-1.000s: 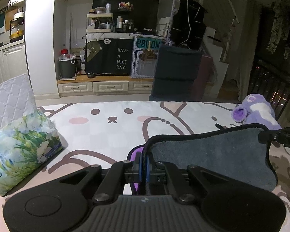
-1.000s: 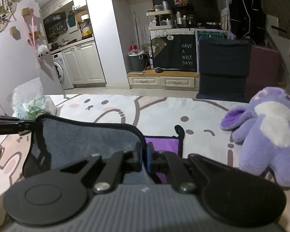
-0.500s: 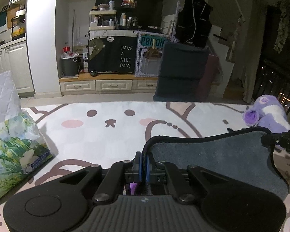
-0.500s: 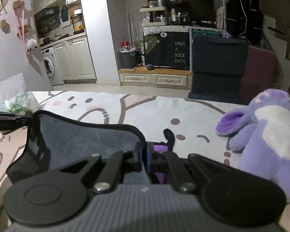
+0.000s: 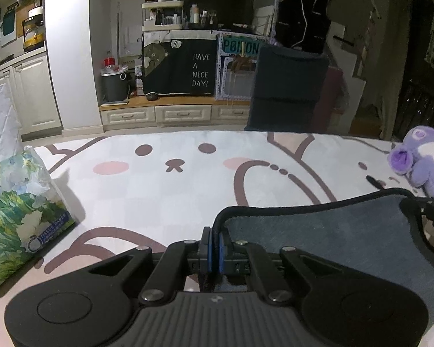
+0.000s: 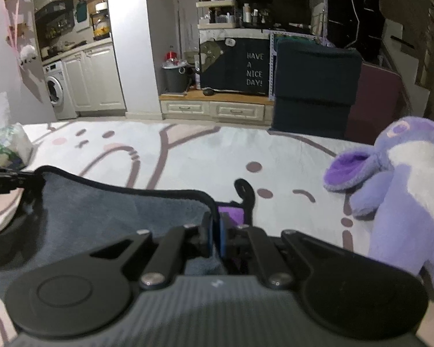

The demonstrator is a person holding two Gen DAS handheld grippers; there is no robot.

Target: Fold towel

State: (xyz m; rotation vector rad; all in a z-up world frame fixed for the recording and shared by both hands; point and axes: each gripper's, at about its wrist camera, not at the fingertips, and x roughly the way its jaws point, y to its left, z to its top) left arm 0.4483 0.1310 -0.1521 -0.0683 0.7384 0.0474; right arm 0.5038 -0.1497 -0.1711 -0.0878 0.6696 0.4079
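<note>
Above the printed sheet [image 5: 188, 190], left tongs [image 5: 214, 243] and right tongs [image 6: 214, 235] clamped on towel [image 5: 327, 231] corners

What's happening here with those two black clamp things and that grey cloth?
A person is folding a towel, holding a gripper in each hand. The left gripper and the right gripper are each shut on a corner of the grey towel, so its black-trimmed edge is lifted and stretched between them above the cartoon-print bedspread. A purple underside shows by the right gripper. A tissue pack sits on the left and a purple plush toy on the right, both apart from the towel.
</note>
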